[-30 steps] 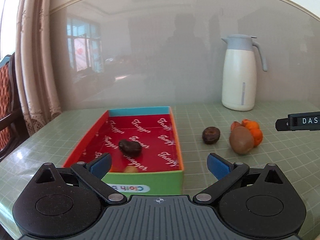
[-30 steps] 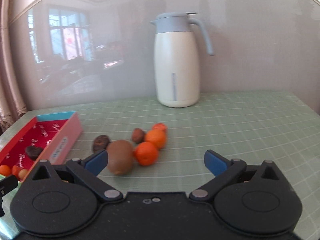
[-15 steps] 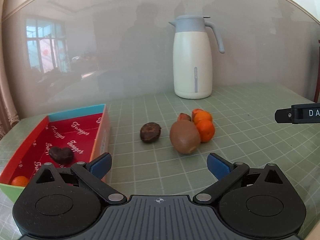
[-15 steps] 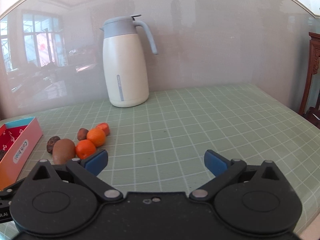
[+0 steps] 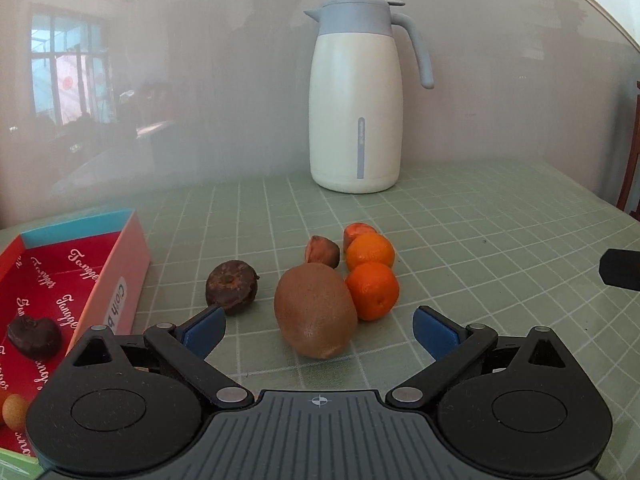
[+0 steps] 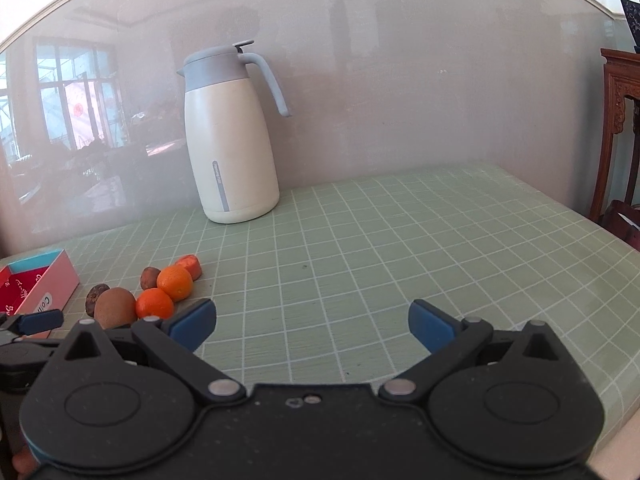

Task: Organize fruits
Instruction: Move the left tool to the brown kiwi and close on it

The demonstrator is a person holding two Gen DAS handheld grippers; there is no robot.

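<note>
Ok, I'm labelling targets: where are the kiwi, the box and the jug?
kiwi (image 5: pixel 315 310): left wrist view, middle of its brown skin.
box (image 5: pixel 122 276): left wrist view, its pink outer side wall.
jug (image 5: pixel 356 120): left wrist view, middle of its white body.

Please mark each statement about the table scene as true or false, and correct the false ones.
1. The kiwi lies in front of the open left gripper. True.
2. The jug lies on its side. False: it stands upright by the wall.
3. The box is empty. False: a dark fruit and a small yellow one lie in it.
4. Two oranges lie beside the kiwi. True.
5. The right gripper holds an orange. False: its fingers are open, with nothing between them.
</note>
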